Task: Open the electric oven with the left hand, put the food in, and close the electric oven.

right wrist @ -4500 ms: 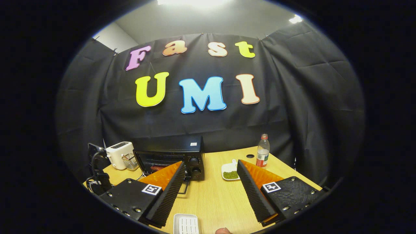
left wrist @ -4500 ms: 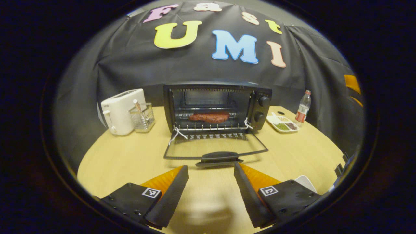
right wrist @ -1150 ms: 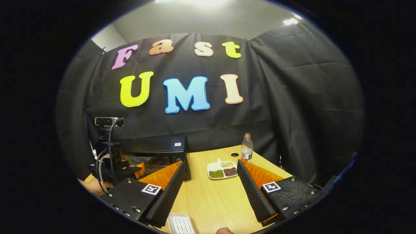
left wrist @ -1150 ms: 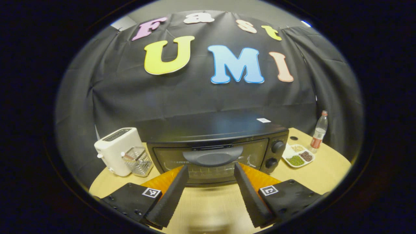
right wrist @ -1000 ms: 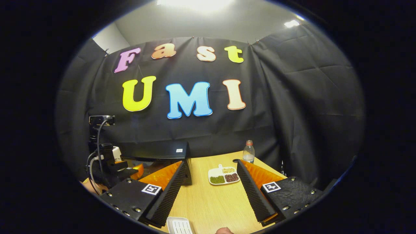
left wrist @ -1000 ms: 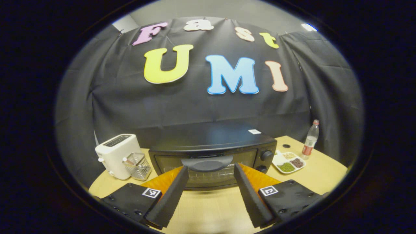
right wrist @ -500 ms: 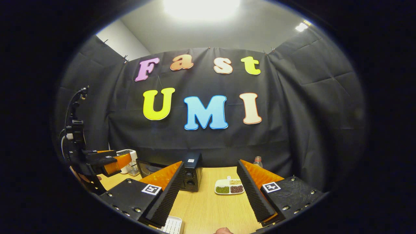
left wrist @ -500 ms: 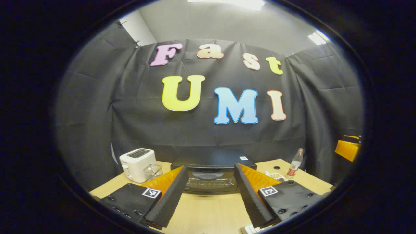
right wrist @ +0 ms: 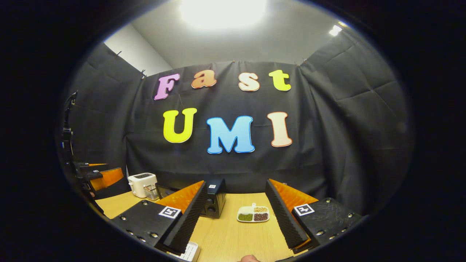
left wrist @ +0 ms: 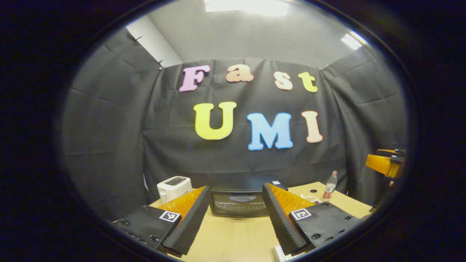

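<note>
Left gripper view has the electric oven (left wrist: 240, 200) square ahead on the counter (left wrist: 233, 236), framed between the left tongs (left wrist: 235, 203), which are spread wide and hold nothing. The oven door is shut, its curved handle (left wrist: 239, 198) across the top of the glass. Whether the food is inside cannot be told through the dark glass from here, so I judge the task to be at or near its end.

By its looks the oven is a stiff metal box, heavy enough, I judge, to stay put when the door is worked. The handle is the place to take hold: a broad rigid bar that the tongs can close over from the front. The glass below it is hard and probably slippery, a poor spot to press.

Right gripper view shows the right tongs (right wrist: 235, 207) spread just as wide and empty, with the oven's knob side (right wrist: 213, 203) behind the left finger. A white divided dish (right wrist: 253, 214) lies on the counter to the right of the oven, holding green, dark reddish and pale grains in separate compartments. A white toaster (right wrist: 143, 183) stands to the left of the oven, with a clear holder (right wrist: 151, 192) touching or just beside it; its contents are too small to name. A bottle (left wrist: 330, 186) stands well to the right of the oven.
</note>
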### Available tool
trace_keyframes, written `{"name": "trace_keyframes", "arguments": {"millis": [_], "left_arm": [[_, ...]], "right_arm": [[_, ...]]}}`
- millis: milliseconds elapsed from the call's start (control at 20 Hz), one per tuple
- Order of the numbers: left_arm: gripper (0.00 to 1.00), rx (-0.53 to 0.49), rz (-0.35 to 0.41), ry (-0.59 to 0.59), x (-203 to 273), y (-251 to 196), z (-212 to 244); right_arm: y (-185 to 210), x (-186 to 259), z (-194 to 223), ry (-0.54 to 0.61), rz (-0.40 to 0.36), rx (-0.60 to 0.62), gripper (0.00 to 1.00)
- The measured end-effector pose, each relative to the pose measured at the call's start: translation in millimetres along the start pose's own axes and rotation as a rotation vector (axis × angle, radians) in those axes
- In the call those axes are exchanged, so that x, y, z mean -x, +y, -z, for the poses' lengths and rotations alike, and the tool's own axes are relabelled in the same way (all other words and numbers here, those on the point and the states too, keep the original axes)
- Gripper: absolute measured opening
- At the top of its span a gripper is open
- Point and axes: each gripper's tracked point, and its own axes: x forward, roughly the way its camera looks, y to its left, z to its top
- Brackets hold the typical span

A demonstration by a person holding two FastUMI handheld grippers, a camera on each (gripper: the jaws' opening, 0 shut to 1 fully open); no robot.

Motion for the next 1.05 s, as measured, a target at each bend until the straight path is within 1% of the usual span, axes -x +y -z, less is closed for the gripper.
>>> {"name": "trace_keyframes", "arguments": {"millis": [50,150,350,550,800,1050], "left_arm": [[0.99,-0.004,0.001,-0.013,6.2,6.2,-6.0],[0.99,-0.021,-0.001,-0.03,18.9,21.2,-15.7],[0.98,-0.02,-0.011,-0.045,37.0,52.5,-25.2],[0.98,-0.018,-0.019,-0.05,43.5,77.3,-22.1],[0.99,-0.013,-0.028,-0.059,47.7,96.4,-23.4],[0.99,-0.006,-0.027,-0.066,50.0,100.6,-26.0]], "right_arm": [[1.1,0.3,-0.8,-0.004,0.0,0.005,0.97],[0.2,1.6,-4.0,-0.008,0.014,0.024,0.97],[14.7,13.6,-10.6,-0.017,0.035,-0.003,0.97],[30.6,26.3,-11.6,-0.015,0.044,0.002,0.97],[39.6,38.5,-20.6,-0.042,0.06,0.013,0.97],[46.8,39.6,-21.7,-0.044,0.062,-0.004,0.97]]}}
